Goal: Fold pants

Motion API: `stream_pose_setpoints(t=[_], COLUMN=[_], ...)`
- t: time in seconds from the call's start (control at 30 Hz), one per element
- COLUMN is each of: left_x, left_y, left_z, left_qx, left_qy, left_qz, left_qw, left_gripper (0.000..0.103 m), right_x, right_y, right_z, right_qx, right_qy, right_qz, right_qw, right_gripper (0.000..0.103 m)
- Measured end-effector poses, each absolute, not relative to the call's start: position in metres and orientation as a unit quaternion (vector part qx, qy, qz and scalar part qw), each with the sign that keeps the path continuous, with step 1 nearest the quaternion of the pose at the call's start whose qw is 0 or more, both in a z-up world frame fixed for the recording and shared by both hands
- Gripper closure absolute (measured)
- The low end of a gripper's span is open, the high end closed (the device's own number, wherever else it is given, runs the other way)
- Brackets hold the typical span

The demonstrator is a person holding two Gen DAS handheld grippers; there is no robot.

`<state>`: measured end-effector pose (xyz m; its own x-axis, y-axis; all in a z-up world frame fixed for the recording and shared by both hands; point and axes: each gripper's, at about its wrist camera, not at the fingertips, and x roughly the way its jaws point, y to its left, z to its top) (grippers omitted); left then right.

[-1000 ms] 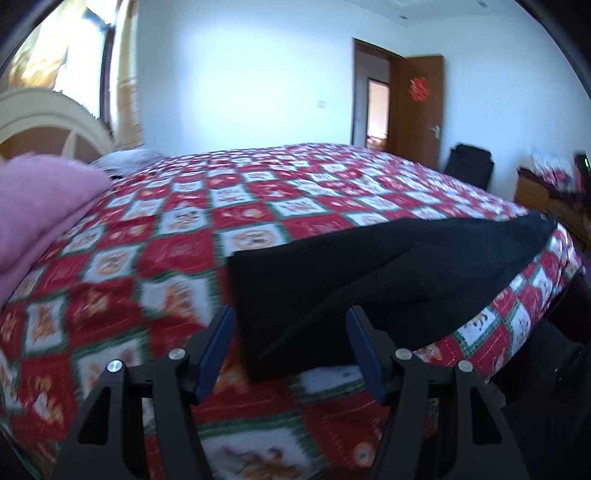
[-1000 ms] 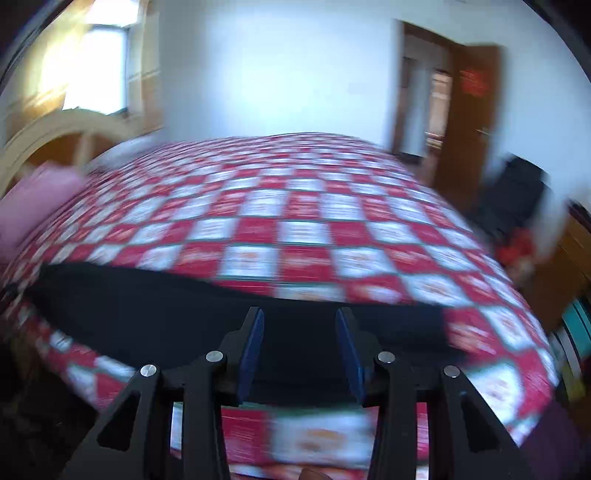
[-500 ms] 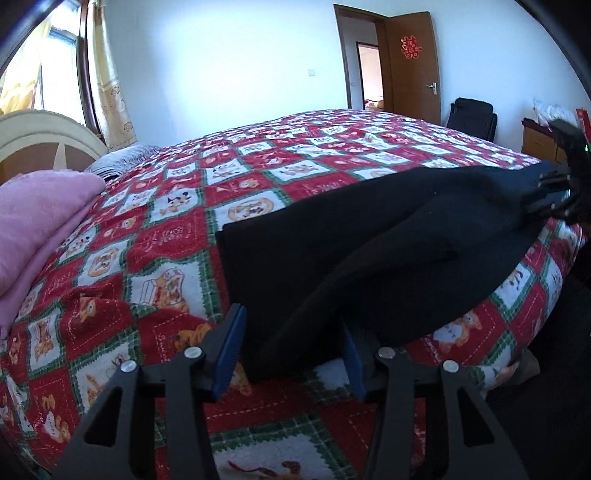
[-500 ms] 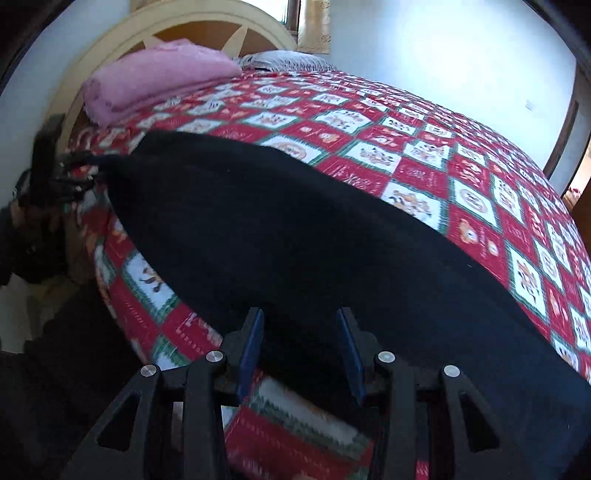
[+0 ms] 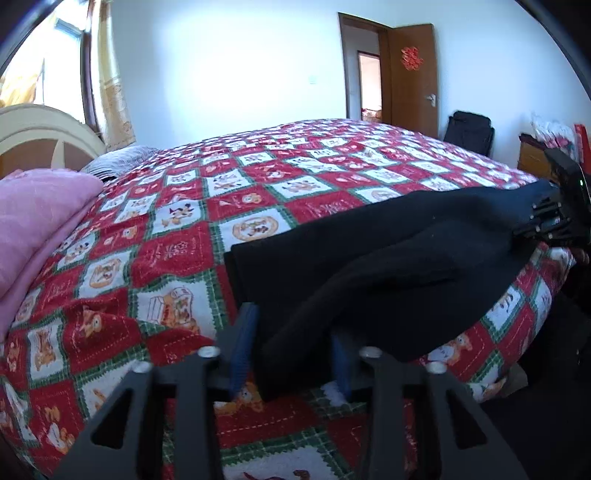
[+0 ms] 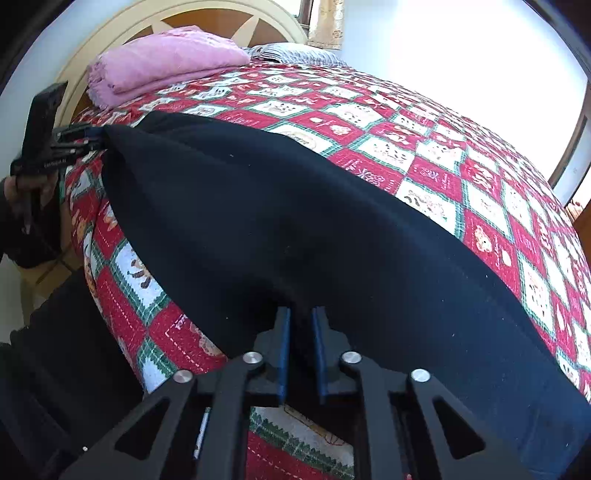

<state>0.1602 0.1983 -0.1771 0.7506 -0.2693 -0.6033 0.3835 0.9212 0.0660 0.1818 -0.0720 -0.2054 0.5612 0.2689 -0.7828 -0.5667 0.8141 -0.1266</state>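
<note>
On my left wrist view, far left, a folded pink blanket lies at the head of the bed, whose red, white and green checked quilt fills most of what I see. Just right of centre, near me, my left claw has its blue fingers on either side of the near corner of the black pants. The fabric bunches up between them and fills the gap, so I read it as holding the pants. From there the pants run right along the near edge of the bed, with a raised ridge of cloth across them. At the far right my right claw pinches the other end. Behind it stand a brown door and a black chair.

On my right wrist view, at the left edge, the left claw grips the pants' far corner, with the pink blanket beyond it by the headboard. The pants spread wide across the quilt. At lower centre my right claw is drawn narrow, its pads clamped on a pinch of black cloth at the near hem.
</note>
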Motion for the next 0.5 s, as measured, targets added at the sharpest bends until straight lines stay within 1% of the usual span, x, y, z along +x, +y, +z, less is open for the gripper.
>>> stream_pose_setpoints(t=[0.07,0.13,0.33,0.4,0.5], left_x=[0.164,0.166,0.161,0.159,0.162], left_y=[0.195,0.196,0.212,0.213,0.208], left_z=[-0.179,-0.177,-0.161,-0.164,-0.187], left_qx=[0.117,0.12,0.119,0.129,0.16], left_qy=[0.311,0.308,0.268,0.264,0.282], left_qz=[-0.173,-0.178,-0.179,-0.182,-0.178], left_qw=[0.927,0.927,0.939,0.938,0.929], left_gripper=[0.086,0.09,0.09,0.09,0.089], right_x=[0.18,0.178,0.164,0.159,0.159], right_y=[-0.07,-0.071,-0.076,-0.072,-0.064], right_z=[-0.203,-0.194,-0.164,-0.168,-0.2], right_qx=[-0.19,-0.182,-0.165,-0.172,-0.199], right_qy=[0.397,0.391,0.372,0.38,0.409], right_qz=[0.24,0.241,0.256,0.265,0.262], right_qw=[0.865,0.869,0.877,0.87,0.851], right_gripper=[0.099,0.1,0.1,0.1,0.1])
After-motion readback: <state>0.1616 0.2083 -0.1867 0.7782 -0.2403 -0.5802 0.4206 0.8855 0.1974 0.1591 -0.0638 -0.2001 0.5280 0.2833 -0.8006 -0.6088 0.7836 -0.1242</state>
